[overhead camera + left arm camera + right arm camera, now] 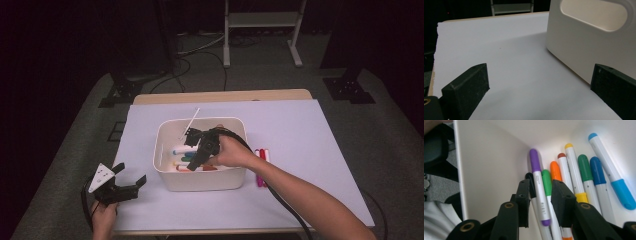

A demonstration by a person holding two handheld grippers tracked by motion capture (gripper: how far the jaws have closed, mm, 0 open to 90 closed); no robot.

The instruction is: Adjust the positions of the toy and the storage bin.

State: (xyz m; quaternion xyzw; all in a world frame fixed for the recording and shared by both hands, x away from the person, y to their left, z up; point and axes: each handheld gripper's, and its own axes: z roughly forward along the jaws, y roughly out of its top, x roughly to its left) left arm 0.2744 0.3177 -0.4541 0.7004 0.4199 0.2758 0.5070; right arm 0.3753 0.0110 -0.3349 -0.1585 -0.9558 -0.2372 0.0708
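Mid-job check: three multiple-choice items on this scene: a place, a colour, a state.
1. The right gripper is: A) inside the bin B) on the floor C) off the table.
2. The bin is: A) red B) white C) black.
3. The left gripper's jaws are: A) shut on a marker B) open, nothing between C) shut on the bin's rim.
Answers: 1 A, its jaws hang over markers within the bin's walls; 2 B, its walls show white; 3 B, bare table lies between them.

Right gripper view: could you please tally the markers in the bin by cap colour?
green markers: 2
blue markers: 2
purple marker: 1
orange marker: 1
yellow marker: 1
red-brown marker: 1
black marker: 1
Total: 9
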